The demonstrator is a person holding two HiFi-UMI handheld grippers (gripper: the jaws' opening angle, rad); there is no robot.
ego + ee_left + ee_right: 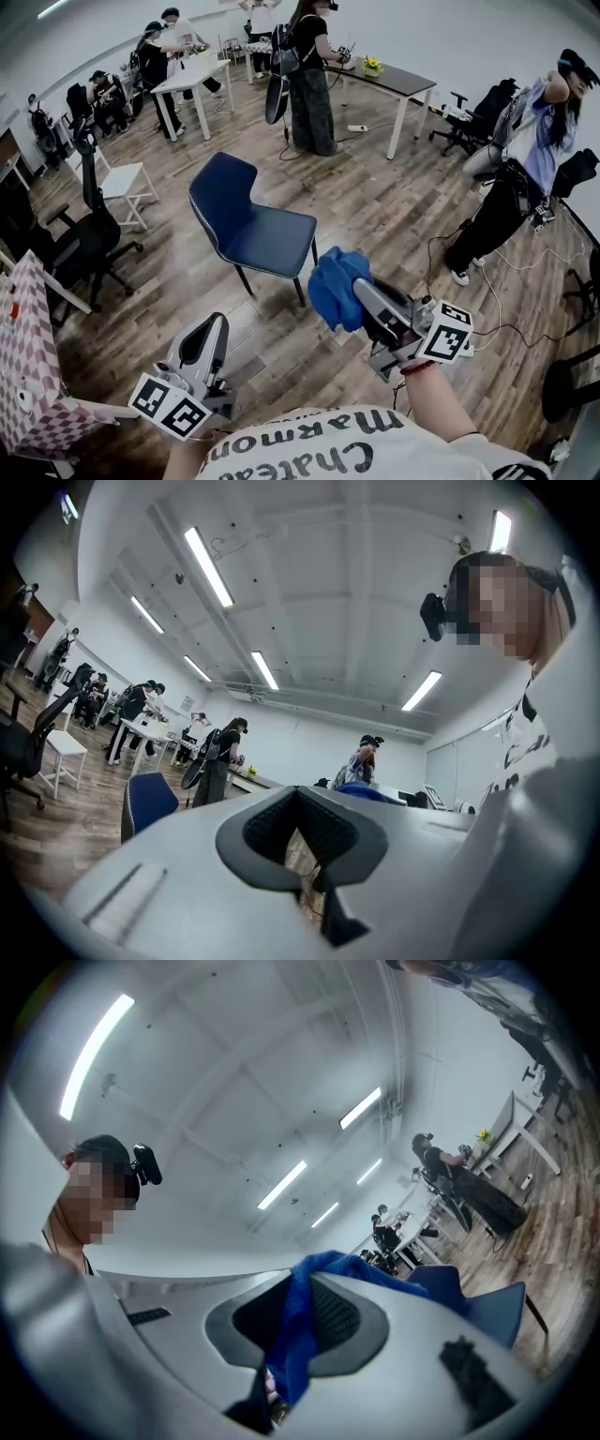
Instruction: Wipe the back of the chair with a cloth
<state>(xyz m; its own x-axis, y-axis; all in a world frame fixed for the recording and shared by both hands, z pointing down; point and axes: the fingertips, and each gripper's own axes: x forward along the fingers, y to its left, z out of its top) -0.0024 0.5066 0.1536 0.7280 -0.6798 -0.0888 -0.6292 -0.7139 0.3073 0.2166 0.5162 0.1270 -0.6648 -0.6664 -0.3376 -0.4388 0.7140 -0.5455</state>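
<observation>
Gripping the blue cloth [333,289], your right gripper [364,298] has its jaws closed on it; the cloth bunches over the jaw tips, apart from the blue chair [267,236] on the wooden floor [375,202] just beyond; your left gripper [214,330] hangs at lower left, jaws nearly together, nothing between them.

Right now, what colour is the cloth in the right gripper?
Blue; the cloth shows best in the head view.

Open-plan office or lab — wood-plank floor [375,216], white desks [192,80] behind the blue chair [248,225], black swivel chairs [94,239] left of it — strip lights [208,566] overhead.
</observation>
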